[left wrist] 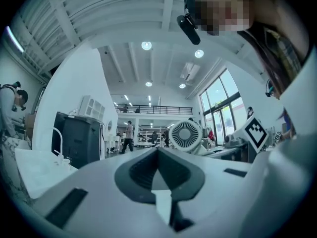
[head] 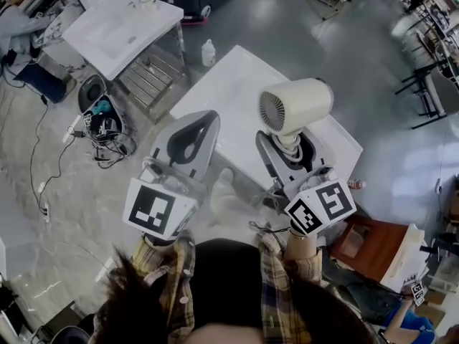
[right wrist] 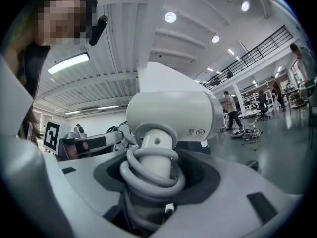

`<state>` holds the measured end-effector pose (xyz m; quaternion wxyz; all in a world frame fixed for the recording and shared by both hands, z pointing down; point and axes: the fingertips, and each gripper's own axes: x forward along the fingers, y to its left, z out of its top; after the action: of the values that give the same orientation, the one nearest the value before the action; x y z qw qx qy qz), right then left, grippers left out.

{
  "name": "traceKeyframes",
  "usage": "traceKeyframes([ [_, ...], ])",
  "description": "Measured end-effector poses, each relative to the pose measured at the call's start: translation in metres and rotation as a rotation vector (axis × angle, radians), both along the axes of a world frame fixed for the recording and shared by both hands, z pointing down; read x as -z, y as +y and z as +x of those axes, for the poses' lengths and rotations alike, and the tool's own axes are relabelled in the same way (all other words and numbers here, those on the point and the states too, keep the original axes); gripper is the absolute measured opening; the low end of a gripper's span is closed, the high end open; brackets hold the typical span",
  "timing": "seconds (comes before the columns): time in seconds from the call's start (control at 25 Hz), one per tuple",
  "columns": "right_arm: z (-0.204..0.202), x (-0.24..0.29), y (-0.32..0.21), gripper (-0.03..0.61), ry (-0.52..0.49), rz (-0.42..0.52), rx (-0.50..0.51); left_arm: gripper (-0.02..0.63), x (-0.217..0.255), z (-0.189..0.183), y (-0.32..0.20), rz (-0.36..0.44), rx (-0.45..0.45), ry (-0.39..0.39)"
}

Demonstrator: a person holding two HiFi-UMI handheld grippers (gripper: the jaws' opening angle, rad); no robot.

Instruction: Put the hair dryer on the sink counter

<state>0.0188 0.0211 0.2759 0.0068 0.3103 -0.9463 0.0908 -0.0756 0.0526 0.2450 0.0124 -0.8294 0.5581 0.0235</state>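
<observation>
A cream hair dryer (head: 297,104) stands upright in my right gripper (head: 290,147), which is shut on its handle with the grey cord coiled round it. In the right gripper view the hair dryer (right wrist: 173,115) fills the middle above the right gripper (right wrist: 153,182). My left gripper (head: 204,124) is raised beside it, shut with nothing in it. The left gripper view shows the dryer's rear grille (left wrist: 184,136) just past the left gripper (left wrist: 157,155). The white sink counter (head: 118,24) with its faucet (head: 148,2) stands far below at the upper left.
A white table (head: 229,95) lies under both grippers. On the floor are a white bottle (head: 208,52), a bin with tangled cables (head: 100,120) and a wooden box (head: 366,246). A seated person (head: 29,27) is at the top left.
</observation>
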Motion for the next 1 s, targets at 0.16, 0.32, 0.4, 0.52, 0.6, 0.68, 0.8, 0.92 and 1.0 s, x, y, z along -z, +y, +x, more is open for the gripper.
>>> traceKeyframes([
  [0.16,-0.007,0.003,-0.048,0.255,0.003,-0.006,-0.01,0.017,0.003,-0.005,-0.052,-0.009,-0.015,-0.003],
  [0.32,-0.006,0.001,-0.088,0.255,0.017,-0.017,-0.024,0.017,0.006,-0.002,-0.095,-0.014,-0.037,-0.008],
  [0.4,-0.004,-0.002,-0.105,0.255,0.015,-0.029,-0.034,0.017,0.004,0.0,-0.114,-0.019,-0.052,-0.015],
  [0.52,-0.003,-0.006,-0.125,0.255,0.017,-0.047,-0.049,0.017,-0.001,0.002,-0.138,-0.039,-0.07,-0.014],
  [0.6,-0.001,-0.007,-0.135,0.255,0.017,-0.057,-0.056,0.017,-0.002,0.003,-0.148,-0.049,-0.078,-0.013],
  [0.68,0.0,-0.007,-0.144,0.255,0.018,-0.065,-0.066,0.017,-0.002,0.004,-0.158,-0.054,-0.086,-0.013],
  [0.8,-0.002,-0.009,-0.152,0.255,0.029,-0.07,-0.076,0.017,-0.003,0.004,-0.172,-0.058,-0.109,-0.014],
  [0.92,-0.005,-0.008,-0.16,0.255,0.035,-0.067,-0.093,0.017,-0.002,0.005,-0.183,-0.06,-0.146,-0.025],
  [1.0,-0.007,-0.007,-0.166,0.255,0.039,-0.064,-0.115,0.017,-0.001,0.004,-0.192,-0.058,-0.176,-0.028],
])
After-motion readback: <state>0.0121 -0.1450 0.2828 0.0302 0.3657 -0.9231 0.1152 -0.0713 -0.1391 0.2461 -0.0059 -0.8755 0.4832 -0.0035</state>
